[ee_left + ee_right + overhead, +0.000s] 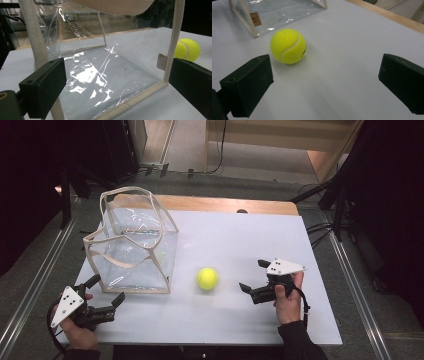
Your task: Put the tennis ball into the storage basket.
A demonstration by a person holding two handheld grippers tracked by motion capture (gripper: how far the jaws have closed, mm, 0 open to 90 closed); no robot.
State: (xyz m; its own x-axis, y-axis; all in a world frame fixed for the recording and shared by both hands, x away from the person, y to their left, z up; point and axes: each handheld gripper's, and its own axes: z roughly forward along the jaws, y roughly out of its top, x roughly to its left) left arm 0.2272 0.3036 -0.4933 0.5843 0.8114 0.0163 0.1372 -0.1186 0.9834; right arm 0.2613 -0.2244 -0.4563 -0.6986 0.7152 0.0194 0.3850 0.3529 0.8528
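Tennis ball [206, 279] sits loose on the white table [250, 240], between the clear bag [134, 247] and my right gripper [253, 278], just off the bag's near right corner and not touching it. In the right gripper view the ball [288, 46] lies ahead of the jaws and a little toward the left one, so I judge I am lined up to close in on it rather than already around it. Those jaws stand wide apart with nothing between them, roomy enough, I think, to take the ball's full width.

My left gripper [106, 291] waits at the bag's near left corner, jaws also spread and empty. In the left gripper view the bag's cream trim [37, 42] rises just past the left jaw, which suggests I am placed to steady the bag or hold its mouth open. The bag stands upright with its top open and handles drooping.
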